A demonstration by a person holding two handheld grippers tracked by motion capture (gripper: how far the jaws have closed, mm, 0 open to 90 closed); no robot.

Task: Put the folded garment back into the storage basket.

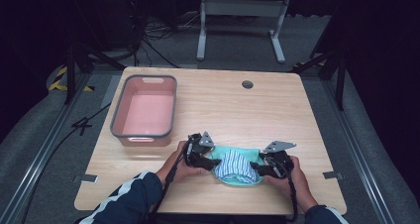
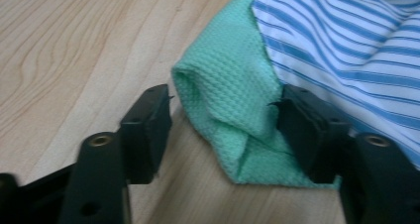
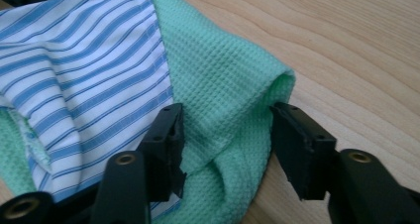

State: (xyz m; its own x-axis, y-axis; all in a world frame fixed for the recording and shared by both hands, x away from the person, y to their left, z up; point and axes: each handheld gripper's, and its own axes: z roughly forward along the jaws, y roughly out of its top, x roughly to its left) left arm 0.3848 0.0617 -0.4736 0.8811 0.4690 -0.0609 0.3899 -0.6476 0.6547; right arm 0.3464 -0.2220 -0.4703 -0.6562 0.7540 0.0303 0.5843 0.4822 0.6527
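Both grippers, left gripper (image 1: 212, 160) and right gripper (image 1: 257, 168), stood half-open astride bunched corners of the green cloth (image 1: 222, 155) (striped cloth (image 1: 236, 165) atop), pads not visibly clamping.

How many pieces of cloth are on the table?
2. The green waffle cloth lies at the near edge between the two tongs; the blue-striped cloth lies on top of it. More may be hidden underneath.

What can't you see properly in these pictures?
- Underside of the green cloth: high view, hidden by the striped cloth on top and the table beneath.
- Striped cloth's far part: left gripper view, cut off by the top and right edges.
- Left gripper grip: one pad sits clear of the cloth fold; I cannot tell whether the other presses.
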